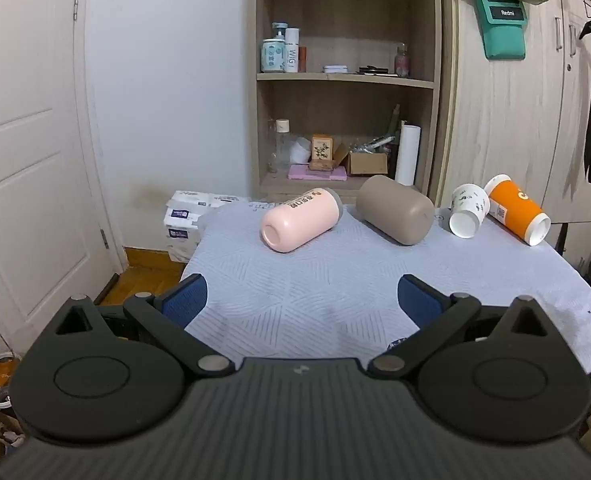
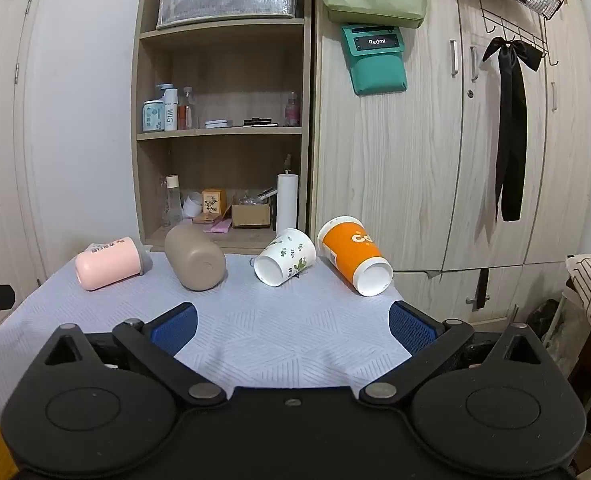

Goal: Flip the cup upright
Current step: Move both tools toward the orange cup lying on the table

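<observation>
Several cups lie on their sides along the far edge of the table: a pink cup (image 1: pixel 299 220) (image 2: pixel 109 263), a taupe cup (image 1: pixel 395 210) (image 2: pixel 194 258), a white floral paper cup (image 1: pixel 468 210) (image 2: pixel 284 256) and an orange paper cup (image 1: pixel 515 210) (image 2: pixel 353 254). My left gripper (image 1: pixel 301 300) is open and empty, hovering over the near part of the table in front of the pink and taupe cups. My right gripper (image 2: pixel 291 326) is open and empty, short of the paper cups.
The table carries a light blue patterned cloth (image 1: pixel 315 280) (image 2: pixel 275 320). A wooden shelf unit (image 1: pixel 347 80) (image 2: pixel 223 120) with bottles and boxes stands behind it, wardrobe doors (image 2: pixel 435 160) to the right, a white door (image 1: pixel 27 160) to the left. Tissue packs (image 1: pixel 187 212) sit beside the table's left end.
</observation>
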`<state>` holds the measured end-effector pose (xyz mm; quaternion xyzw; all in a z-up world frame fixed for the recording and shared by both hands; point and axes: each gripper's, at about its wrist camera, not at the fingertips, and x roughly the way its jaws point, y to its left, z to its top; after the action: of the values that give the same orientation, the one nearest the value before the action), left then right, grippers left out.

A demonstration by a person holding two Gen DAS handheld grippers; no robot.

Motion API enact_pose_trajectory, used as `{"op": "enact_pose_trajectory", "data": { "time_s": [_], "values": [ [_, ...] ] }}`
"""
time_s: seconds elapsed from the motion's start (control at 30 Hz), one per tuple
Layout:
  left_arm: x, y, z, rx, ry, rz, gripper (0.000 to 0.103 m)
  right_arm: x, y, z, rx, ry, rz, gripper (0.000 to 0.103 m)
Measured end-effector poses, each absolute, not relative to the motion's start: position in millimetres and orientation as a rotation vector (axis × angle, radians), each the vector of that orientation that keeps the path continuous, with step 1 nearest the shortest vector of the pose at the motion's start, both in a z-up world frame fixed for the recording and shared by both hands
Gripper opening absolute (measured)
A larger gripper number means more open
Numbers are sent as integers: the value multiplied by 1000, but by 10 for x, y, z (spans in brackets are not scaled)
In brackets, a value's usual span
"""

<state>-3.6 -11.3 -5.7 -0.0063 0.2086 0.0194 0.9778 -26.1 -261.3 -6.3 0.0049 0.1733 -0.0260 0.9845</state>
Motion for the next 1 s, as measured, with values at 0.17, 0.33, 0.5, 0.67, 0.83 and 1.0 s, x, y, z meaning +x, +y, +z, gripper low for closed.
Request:
{"op": "enact_pose_trajectory", "data": {
  "time_s": [0.17,0.33,0.5,0.67,0.83,1.0],
  "values": [
    [-66,-98,-3,1,432,46,103,-231,-2669,-105,26,355,-57,103],
    [-96,-108,-6,7,402,66,103,-239,-2647,-104,17,358,-72,103],
    [-102,-136,-31,-3,367,45,103,-243,-2650,-94,9,354,-81,103],
    [-99,-160,-54,-7,373,47,103,-257,-2639,-93,-1,344,-85,103],
    [-59,-133,-100,-33,385,56,103,-273,-2637,-103,-26,328,-122,103],
    [-19,-107,-166,-60,389,64,103,-274,-2673,-112,-24,319,-138,103]
  ]
}}
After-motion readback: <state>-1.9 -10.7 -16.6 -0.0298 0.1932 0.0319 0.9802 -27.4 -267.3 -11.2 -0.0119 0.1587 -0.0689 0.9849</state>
